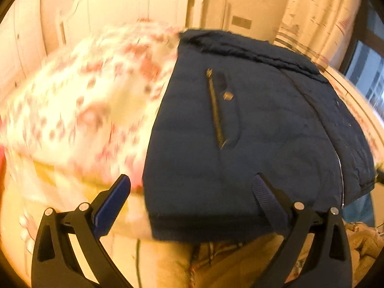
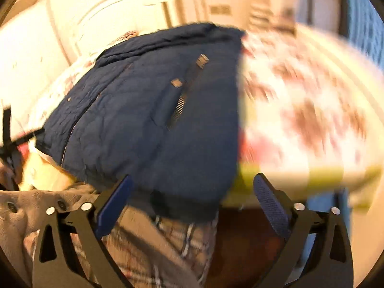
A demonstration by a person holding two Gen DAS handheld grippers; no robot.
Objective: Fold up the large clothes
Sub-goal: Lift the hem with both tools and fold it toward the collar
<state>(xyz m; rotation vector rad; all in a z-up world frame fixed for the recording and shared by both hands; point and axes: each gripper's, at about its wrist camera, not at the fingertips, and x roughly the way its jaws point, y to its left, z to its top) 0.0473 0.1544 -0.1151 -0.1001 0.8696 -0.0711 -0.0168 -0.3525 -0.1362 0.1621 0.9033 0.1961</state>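
Across the near edge of the bed lies a navy quilted jacket, folded into a compact block with its fuzzy collar toward the headboard and its hem hanging slightly over the near edge. On its top face, a zipped chest pocket runs lengthwise beside a small metal snap, and the main front zipper runs down the side nearer the window. A floral bedspread, white with red blooms, covers the bed; it is blurred in both views.

Both grippers are held just off the bed's near edge, facing the jacket. The left gripper has its fingers spread wide, gripping nothing; one blue pad sits over the bedspread, the other in front of the jacket's hem. The right gripper is likewise spread wide and empty-handed, one pad before the jacket's hem, the other before the bed's edge. Whether any pad touches cloth cannot be told.

Below the bed's near edge, plaid fabric and a brown fleecy garment show in the right wrist view.
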